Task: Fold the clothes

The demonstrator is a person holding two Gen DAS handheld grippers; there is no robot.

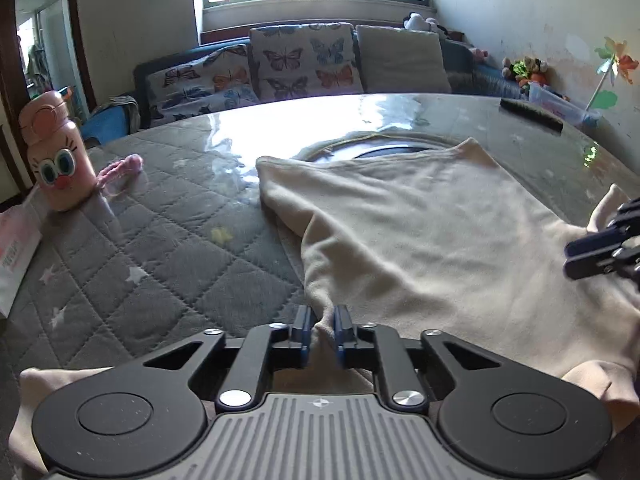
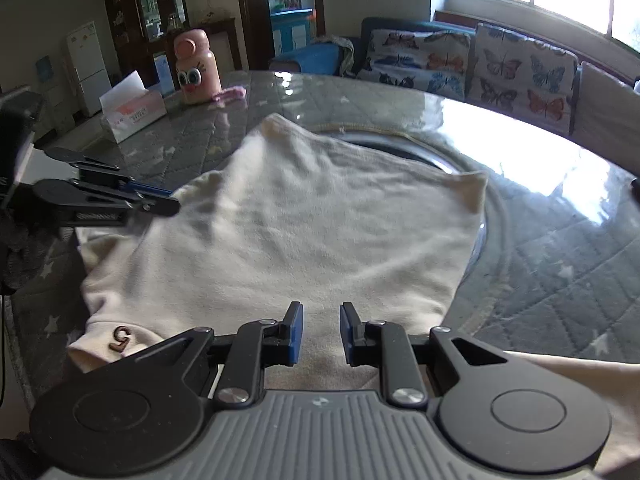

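I have the left gripper [image 1: 323,326] pinched shut on a bunched fold of the cream garment [image 1: 420,232], which lies spread across the round table [image 1: 160,240] with its far edge reaching the dark turntable in the middle; holding that edge gives me, I judge, a corner to lift and carry over for the fold. My right gripper [image 2: 321,332] hangs just above the near part of the same cloth with its blue pads apart and nothing between them, probably placed to take the matching edge so both sides rise together. The quilted grey cover under a glossy clear sheet lets the fabric slide, so I would keep the pull low and even. As for writing, a small brown mark like a "5" or "S" [image 2: 120,338] sits near the hem, and the tissue box [image 2: 132,114] beside the pink cartoon-faced bottle [image 2: 196,68] has print too small for me to read.
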